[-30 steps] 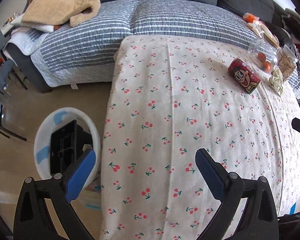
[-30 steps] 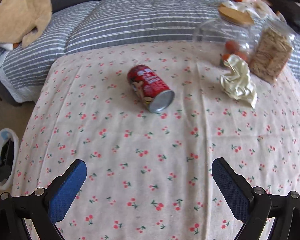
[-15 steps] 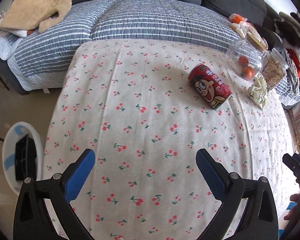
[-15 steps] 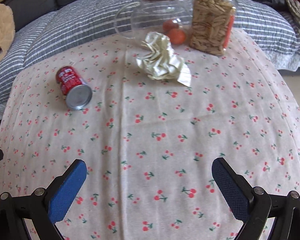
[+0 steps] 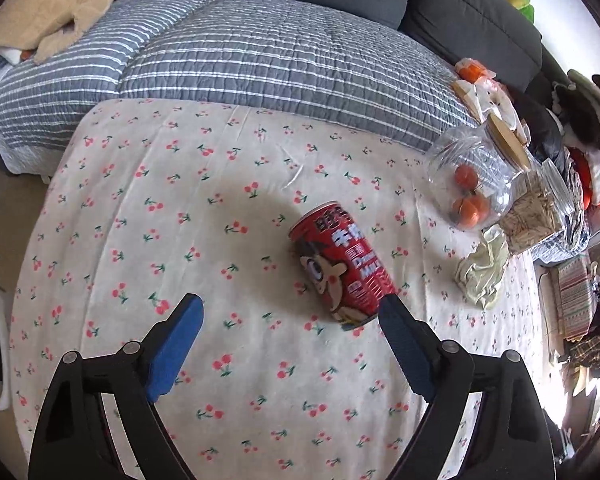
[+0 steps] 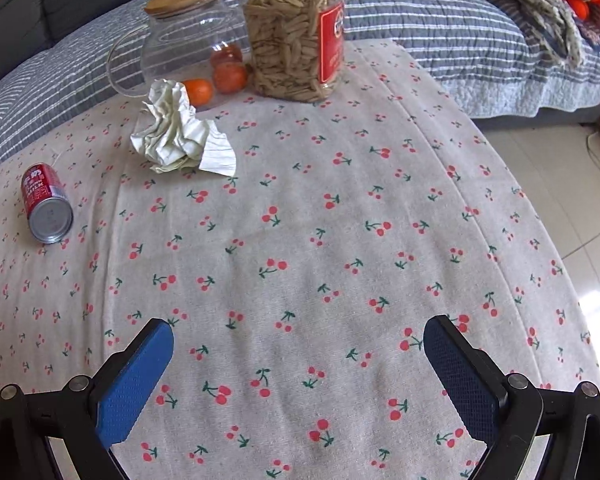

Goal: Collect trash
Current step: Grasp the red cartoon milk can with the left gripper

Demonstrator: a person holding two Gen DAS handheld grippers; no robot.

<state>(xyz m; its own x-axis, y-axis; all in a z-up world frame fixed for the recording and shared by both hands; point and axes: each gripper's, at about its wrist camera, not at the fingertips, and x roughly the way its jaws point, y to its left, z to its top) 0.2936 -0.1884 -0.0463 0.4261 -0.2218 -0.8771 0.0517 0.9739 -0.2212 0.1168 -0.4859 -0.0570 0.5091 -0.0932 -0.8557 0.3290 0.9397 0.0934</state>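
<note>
**Can and crumpled paper lie on the cherry-print counter, both tongs spread**

The red can (image 5: 342, 266) lies on its side on the cherry-print cloth of the counter (image 5: 220, 184), its silver base turned toward the near edge. The left tongs (image 5: 288, 310) hang just above the cloth with jaws spread wide and nothing between them; the can's lower end sits just beside the inner tip of the right-hand finger. In the right wrist view the can (image 6: 46, 208) is far off to the left.

The crumpled paper (image 6: 180, 132) rests on the cloth between the can and the containers, touching the base of the glass pitcher (image 6: 188, 36). That pitcher has a wooden lid and holds small oranges (image 6: 230, 76). Just beside it stands a clear jar (image 6: 296, 32) with a red label, filled nearly to the top with pale brown sticks.

The right tongs (image 6: 298, 340) are spread wide over bare cloth, well apart from the paper, gripping nothing. Behind the counter runs a grey striped quilt (image 5: 260, 48).
</note>
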